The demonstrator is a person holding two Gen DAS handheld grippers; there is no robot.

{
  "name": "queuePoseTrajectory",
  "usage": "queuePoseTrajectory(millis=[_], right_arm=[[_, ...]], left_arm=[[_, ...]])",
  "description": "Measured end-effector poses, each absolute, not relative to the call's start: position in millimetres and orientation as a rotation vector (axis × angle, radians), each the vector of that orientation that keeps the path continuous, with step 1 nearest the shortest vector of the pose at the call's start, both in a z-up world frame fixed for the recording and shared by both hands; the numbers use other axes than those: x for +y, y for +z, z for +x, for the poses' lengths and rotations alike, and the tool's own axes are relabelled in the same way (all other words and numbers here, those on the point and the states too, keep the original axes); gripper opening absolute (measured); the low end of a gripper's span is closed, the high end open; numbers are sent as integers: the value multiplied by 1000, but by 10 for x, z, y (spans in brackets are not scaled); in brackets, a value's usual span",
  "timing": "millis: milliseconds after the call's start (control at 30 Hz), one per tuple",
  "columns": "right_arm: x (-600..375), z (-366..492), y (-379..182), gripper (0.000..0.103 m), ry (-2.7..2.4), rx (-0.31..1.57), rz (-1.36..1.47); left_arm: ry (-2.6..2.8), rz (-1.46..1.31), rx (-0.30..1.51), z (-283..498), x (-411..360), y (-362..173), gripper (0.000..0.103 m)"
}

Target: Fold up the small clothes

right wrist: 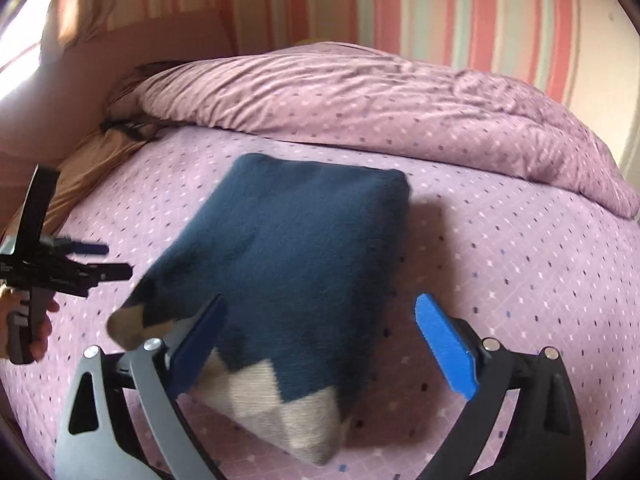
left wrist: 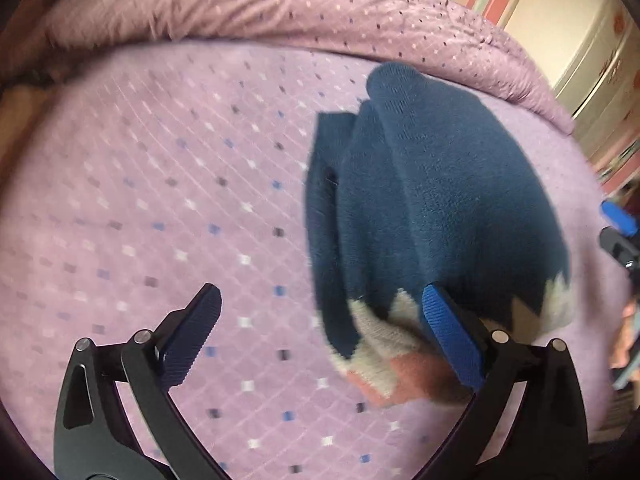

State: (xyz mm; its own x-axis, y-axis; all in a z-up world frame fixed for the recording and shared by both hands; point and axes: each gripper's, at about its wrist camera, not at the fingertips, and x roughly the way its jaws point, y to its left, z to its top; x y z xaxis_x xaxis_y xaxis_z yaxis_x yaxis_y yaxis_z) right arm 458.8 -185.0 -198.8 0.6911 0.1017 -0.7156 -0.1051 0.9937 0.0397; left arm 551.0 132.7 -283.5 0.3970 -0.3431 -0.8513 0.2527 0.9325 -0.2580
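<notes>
The folded sweater [right wrist: 288, 256] lies on the bed [right wrist: 520, 264], its long axis running from the cream zigzag hem nearest the right tongs [right wrist: 320, 344] away to the folded edge facing the rumpled duvet [right wrist: 360, 92]. Both tongs gape wide and grip nothing. The right tongs straddle the hem's right part. The left tongs [left wrist: 320, 336] sit left of the sweater, one pad over its hem corner. Bare sheet lies open on both sides of the sweater.

A rumpled lilac duvet [right wrist: 400, 100] lies bunched against a striped wall [right wrist: 460, 8].
</notes>
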Motion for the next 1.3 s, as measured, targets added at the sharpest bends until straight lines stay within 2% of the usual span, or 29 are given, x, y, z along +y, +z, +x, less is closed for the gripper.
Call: queuePoseTrajectory(millis=[233,500,600,800,1033,1167,1300], right_arm=[[-2050,4607,-2082,96,57,824,-11],[-2089,4644,-2216,96,53,855,-26],[-2232,4684,-2276,96,57,875,80],[-2592,4785,-2458,96,77,908,341],[-2997,5134,-3258,96,261,1082,945],[-2820,5249,-3512,102,361,1137,1026],[-2733,5294,-3519,102,382,1107,1000]], left_arm=[[-636,-660,1214,5820,1485,-3434,100],[-712,-790,1235,5873,1405,-3684,100],[-790,-860,1256,5926,1317,-3696,100],[-803,-688,1322,5923,874,-3660,100],[-801,-679,1334,5883,814,-3625,100],[-799,-678,1337,5860,786,-3610,100],[-786,-665,1350,5883,678,-3574,100]])
